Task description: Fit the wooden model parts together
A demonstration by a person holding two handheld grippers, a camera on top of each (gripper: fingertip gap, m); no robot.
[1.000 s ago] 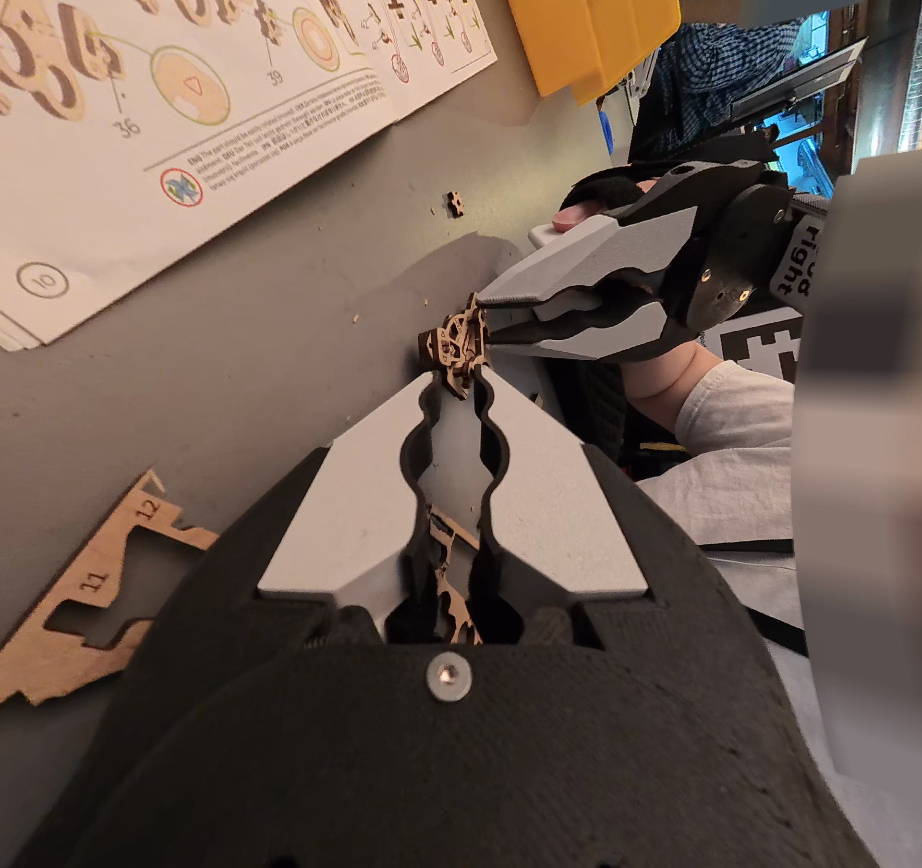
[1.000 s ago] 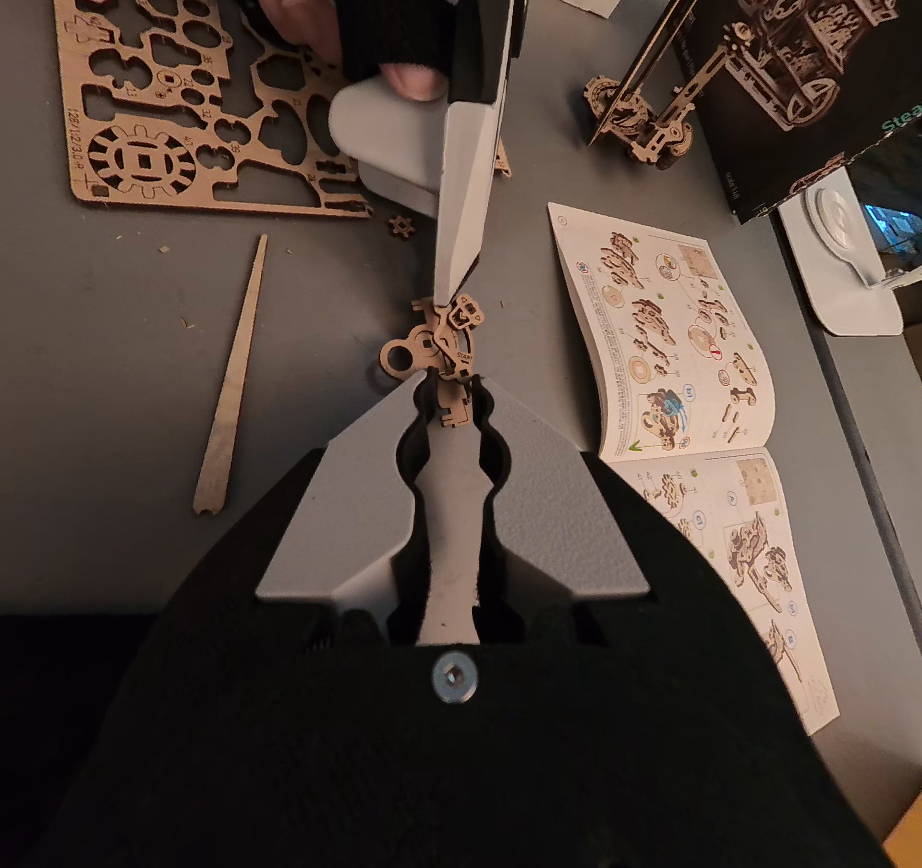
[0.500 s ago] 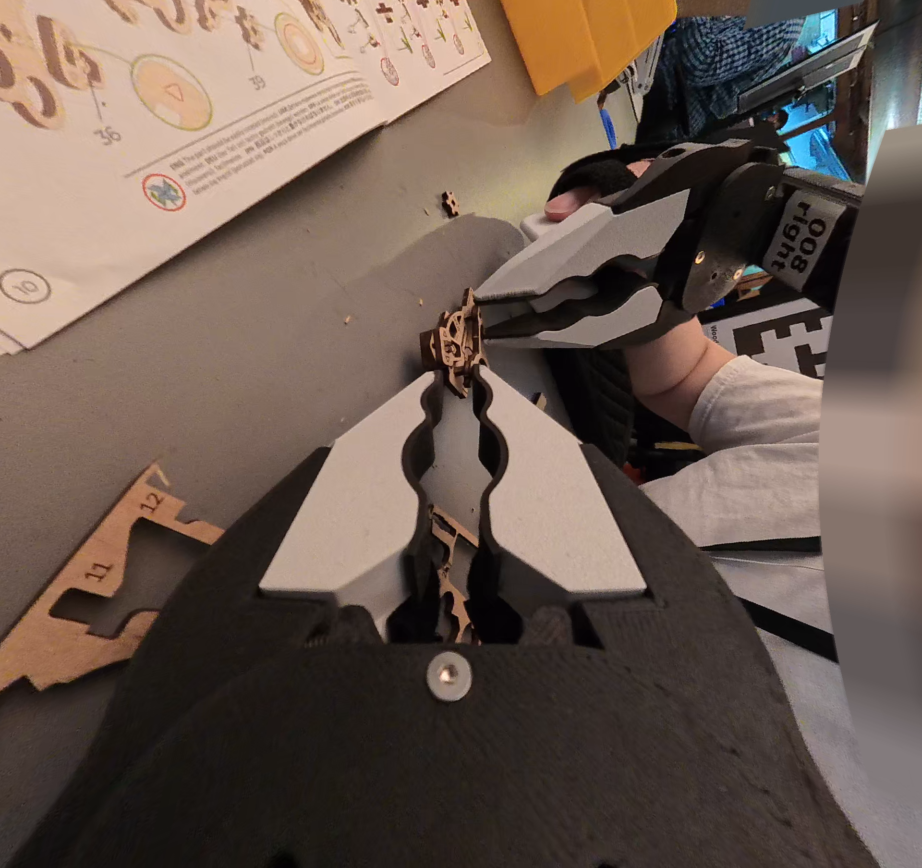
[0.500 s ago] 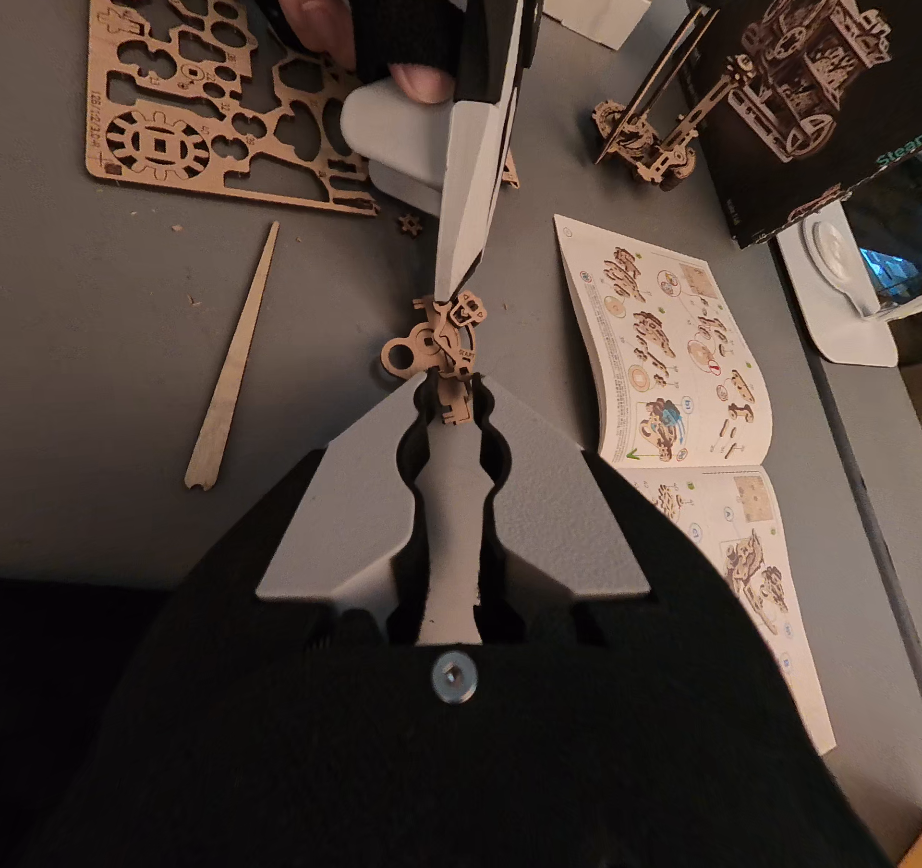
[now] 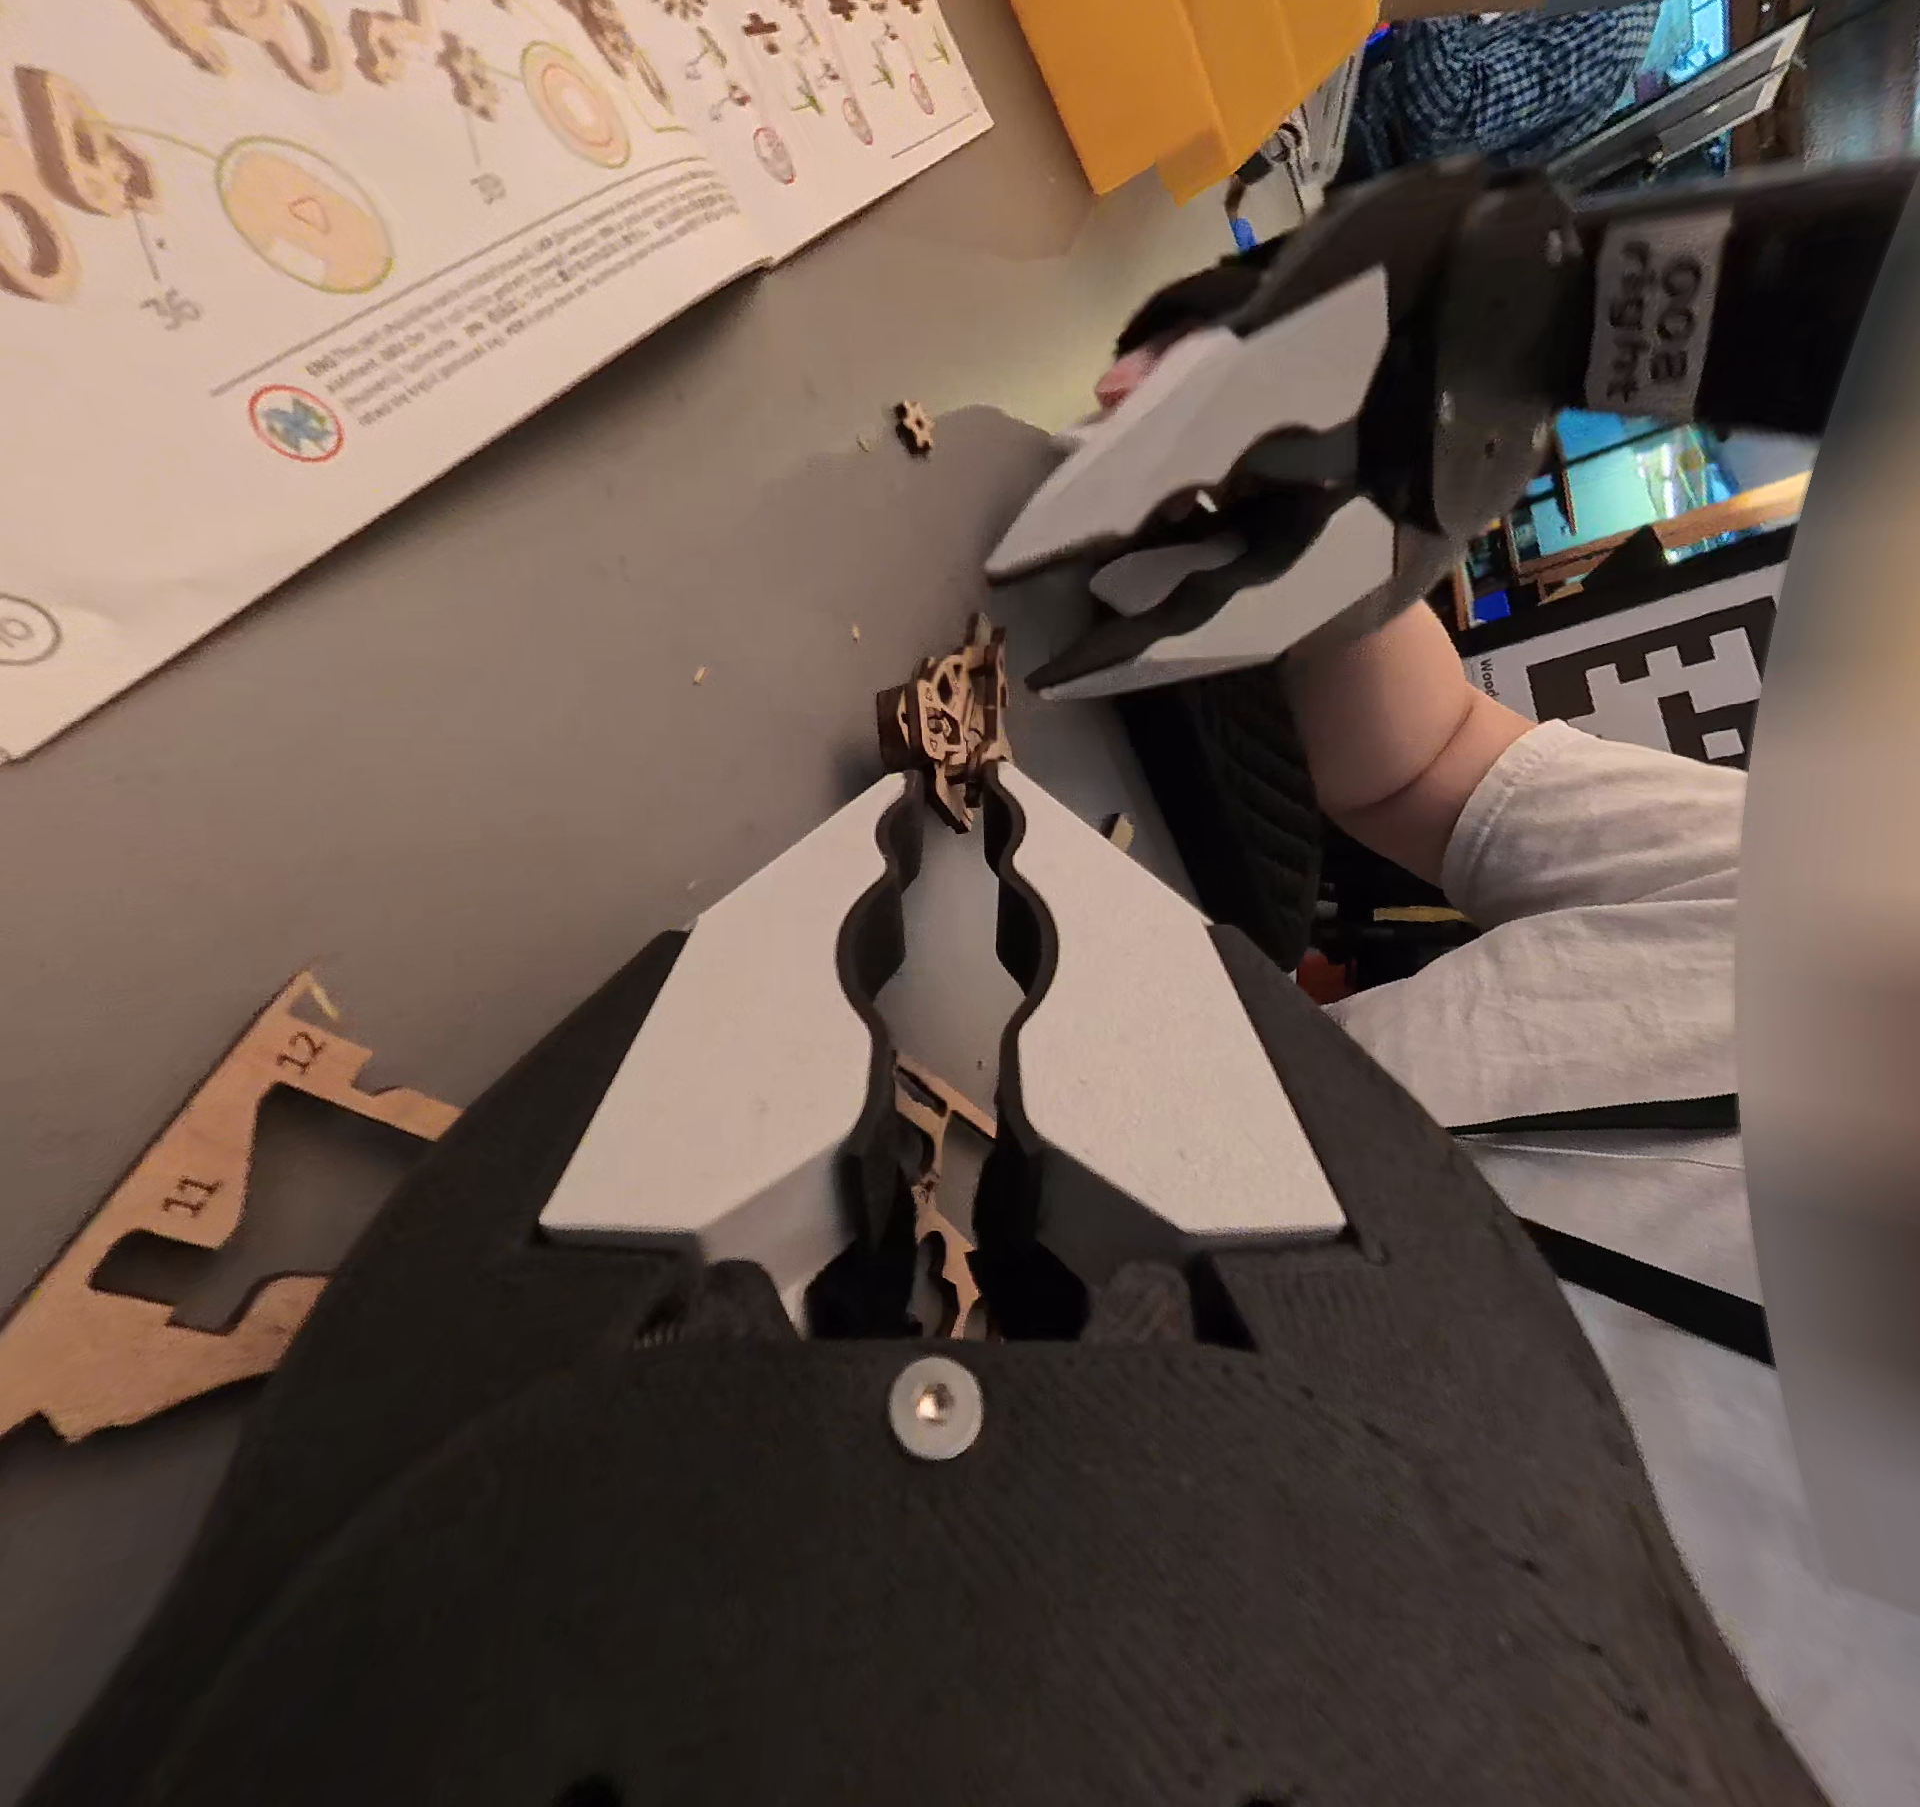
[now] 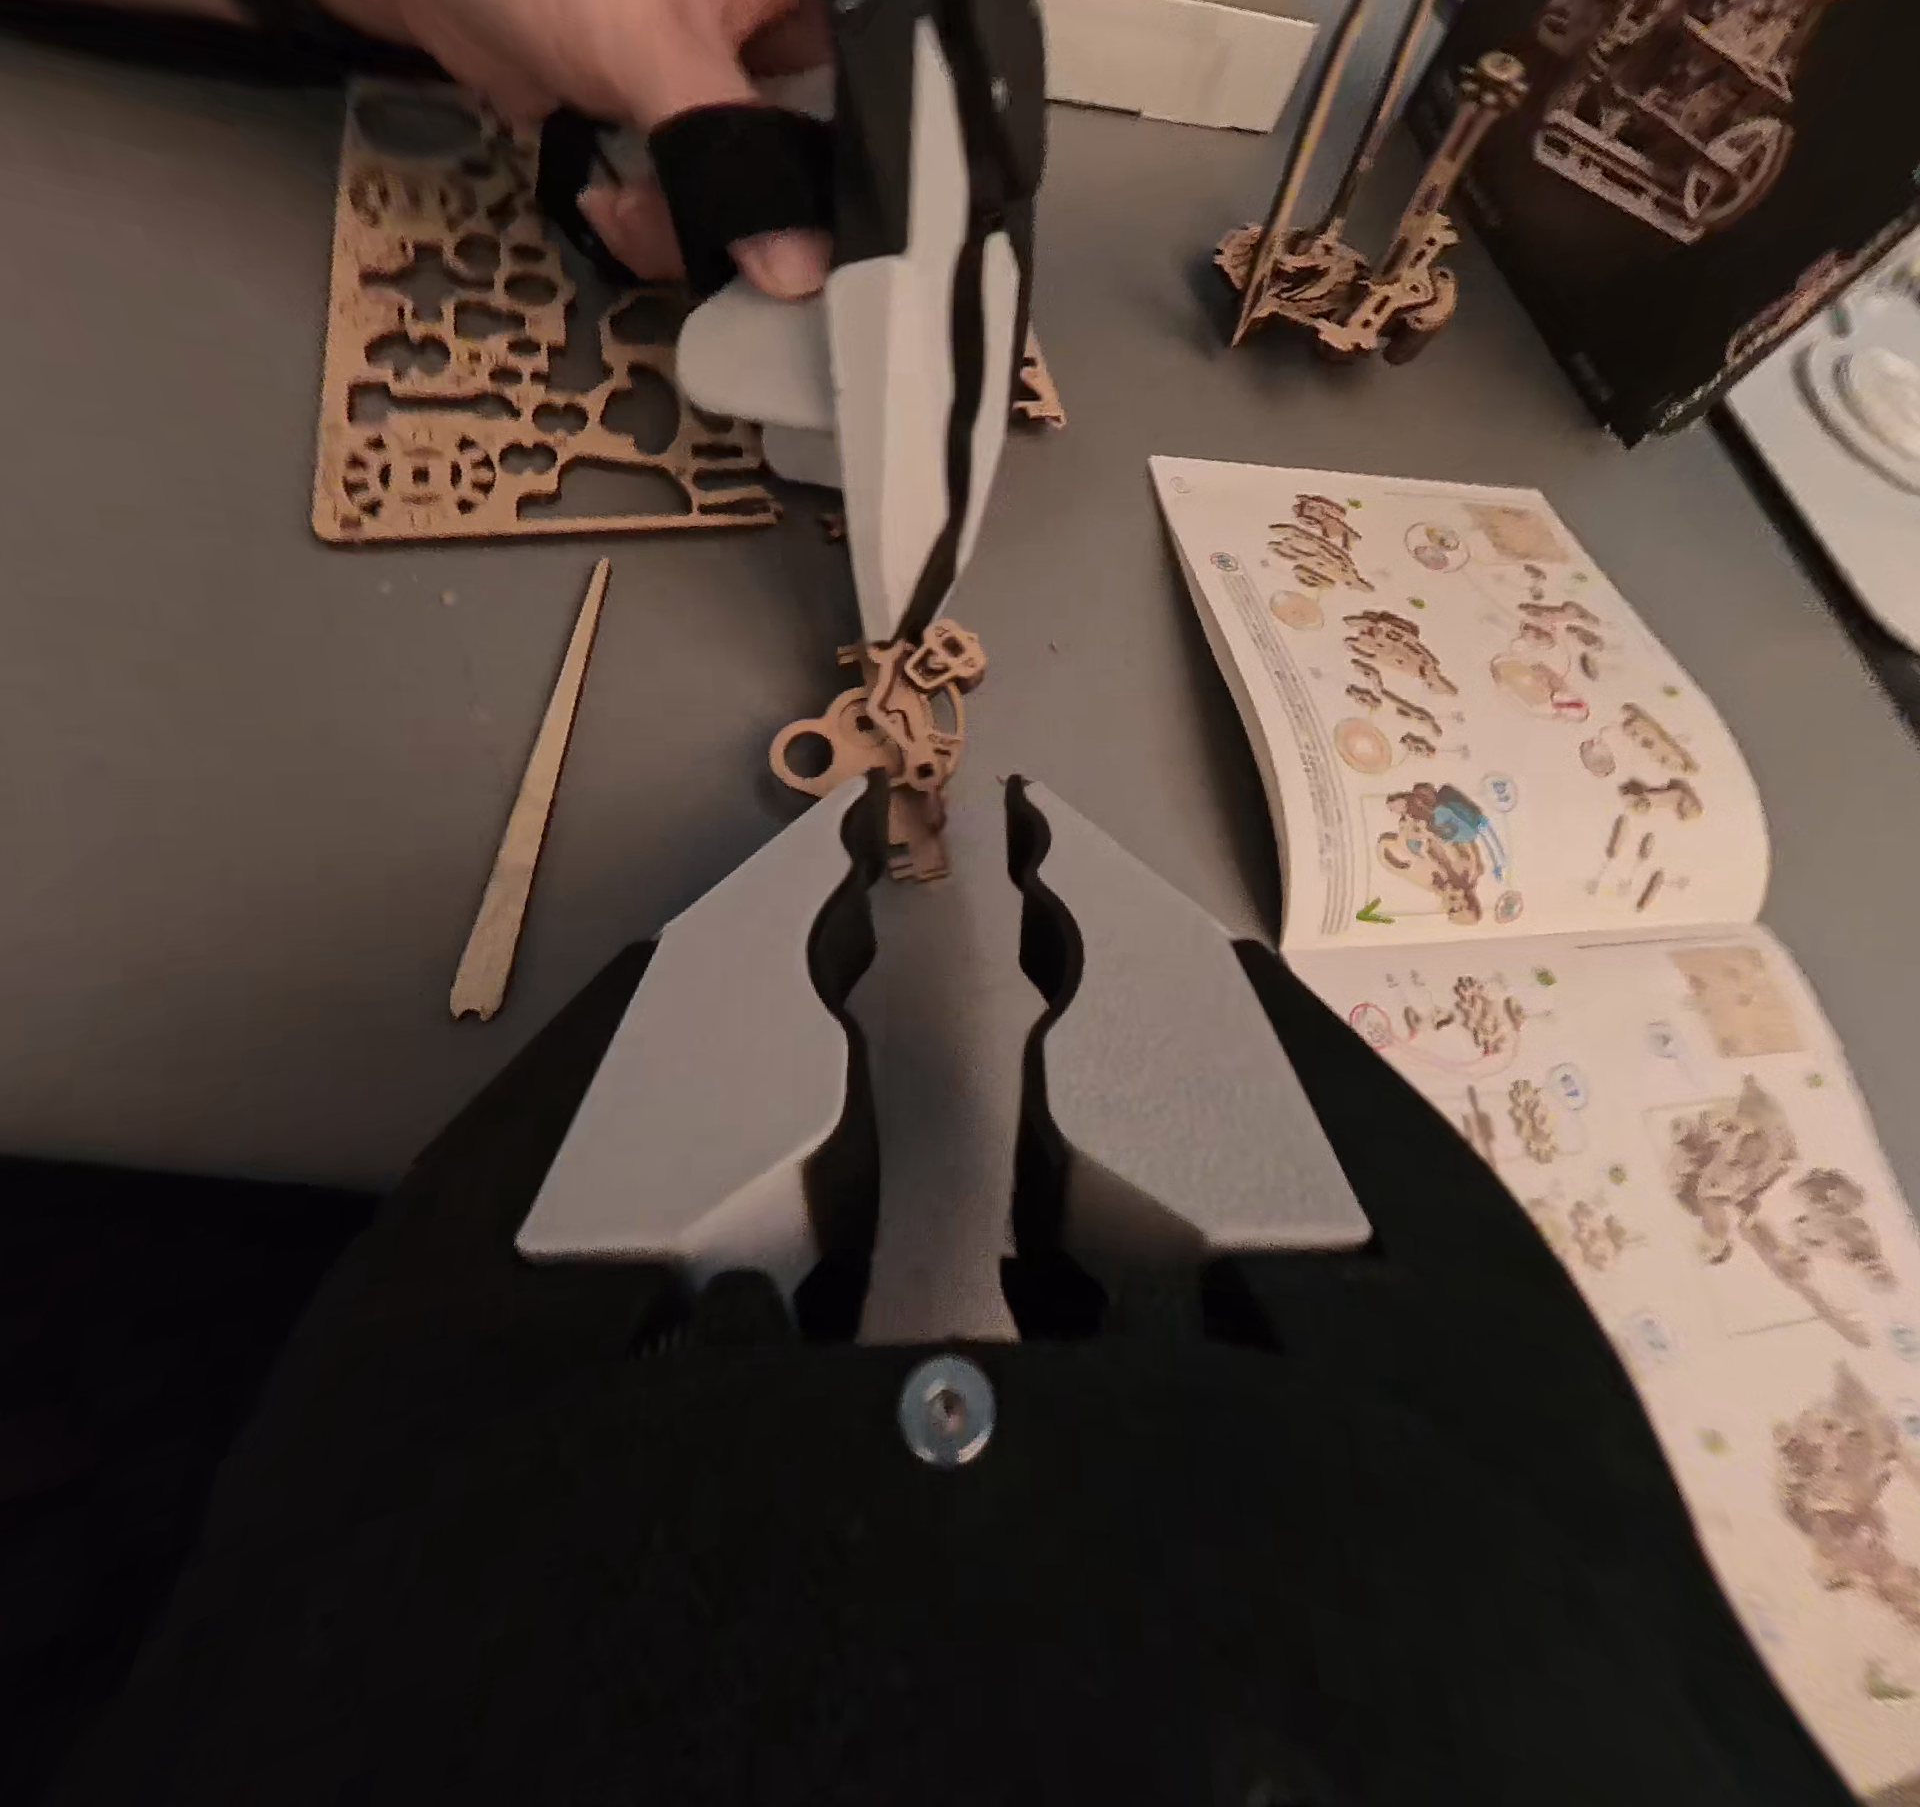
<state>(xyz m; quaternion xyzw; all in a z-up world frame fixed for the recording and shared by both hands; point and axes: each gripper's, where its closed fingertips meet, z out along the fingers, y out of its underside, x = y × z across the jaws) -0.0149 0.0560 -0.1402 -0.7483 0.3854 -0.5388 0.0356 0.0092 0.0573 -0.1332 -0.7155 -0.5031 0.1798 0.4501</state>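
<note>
Wooden model parts (image 5: 951, 718), one small interlocked cluster, sit pinched at our left gripper (image 5: 951, 791) tips above the grey table (image 5: 520, 770). Our right gripper (image 6: 935, 796) stands parted, gripping nothing. Light, thin, brittle, we judge; hold the solid edges. One booklet (image 6: 1455, 718), one fretted sheet (image 6: 468, 407).

Both wrist views look closely along their fingers, sharing the wooden assembly (image 5: 948, 718) from crossing sides.
</note>
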